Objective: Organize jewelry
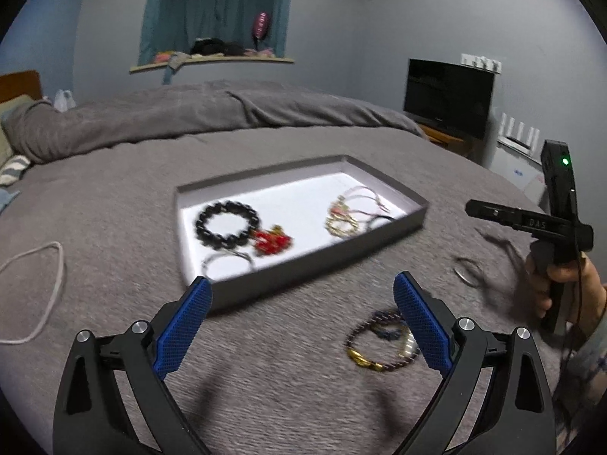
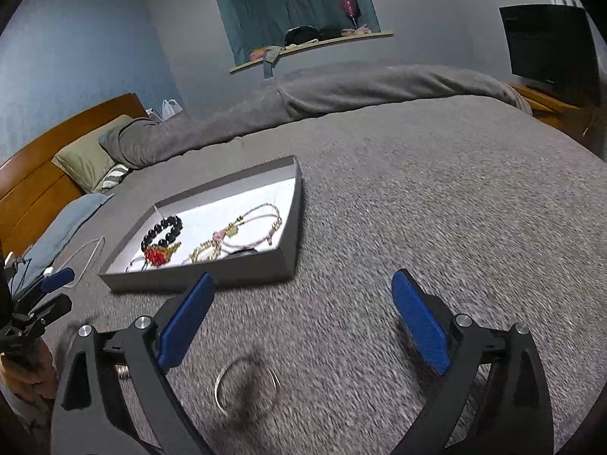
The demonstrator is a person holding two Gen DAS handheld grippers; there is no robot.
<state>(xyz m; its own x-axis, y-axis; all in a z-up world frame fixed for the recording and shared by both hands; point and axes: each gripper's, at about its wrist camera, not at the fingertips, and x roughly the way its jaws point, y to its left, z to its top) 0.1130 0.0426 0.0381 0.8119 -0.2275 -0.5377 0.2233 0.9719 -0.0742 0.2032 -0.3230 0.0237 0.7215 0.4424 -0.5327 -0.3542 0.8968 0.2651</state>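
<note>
Left wrist view: left gripper [image 1: 301,316] spread wide, nothing between the blue pads. Just beside its right pad, at about 4 o'clock from frame centre, a dark beaded bracelet [image 1: 383,341] with a gold clasp lies flat on the grey bedspread [image 1: 114,208], partly hidden behind that pad. Farther out at 3 o'clock, a thin silver bangle [image 1: 468,271] on the cover, near the right gripper [image 1: 489,210], which is seen side-on here

Right wrist view: right gripper [image 2: 299,313] also spread, empty; the same silver bangle [image 2: 246,388] lies at 6 o'clock, between and below the pads, blurred

Beyond, near 12 o'clock of the left tool: grey tray [image 1: 303,273] with white floor, holding a black bead bracelet [image 1: 227,223], a red ornament [image 1: 271,242], and gold and pink strands [image 1: 349,212]. White cord [image 1: 34,292] at 9 o'clock

Judgement: loose pieces look light. Beaded bracelet likely limp on its string, will sag; pinch across the bead strand rather than the clasp. Bangle stiff, thin, probably slippery on the soft cover; take one side of the rim edge-on
</note>
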